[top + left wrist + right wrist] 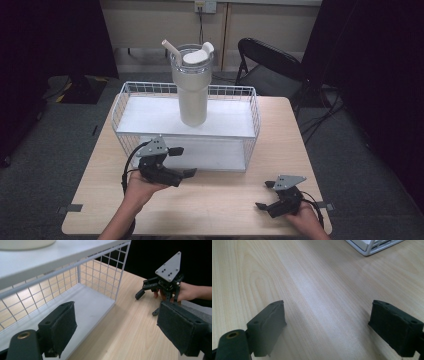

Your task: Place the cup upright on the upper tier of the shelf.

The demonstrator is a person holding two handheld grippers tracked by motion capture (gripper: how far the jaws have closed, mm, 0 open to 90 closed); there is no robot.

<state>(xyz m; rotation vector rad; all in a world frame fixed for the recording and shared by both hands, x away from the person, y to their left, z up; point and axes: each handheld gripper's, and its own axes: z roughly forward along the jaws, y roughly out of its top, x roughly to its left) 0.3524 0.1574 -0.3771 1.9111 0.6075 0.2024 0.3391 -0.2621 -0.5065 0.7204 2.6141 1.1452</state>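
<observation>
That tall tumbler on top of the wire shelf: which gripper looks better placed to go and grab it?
Probably the left gripper: it hangs open right at the front of the wire shelf, nearly below the tumbler. The right gripper, also open, sits low near the table's front edge, farther away.

1. Your table (210, 200) is pale wood-grain laminate, smooth with a soft sheen.
2. Your rack (254, 107) is white-coated metal wire; its shelves look smooth and matt.
3. The tumbler (193, 100) at upper centre is matt cream, with a clear glossy plastic lid.
4. Your left gripper (120, 327) carries rough, felt-like black pads.
5. Your right gripper (266, 196) is matt black plastic under a grey plate.
</observation>
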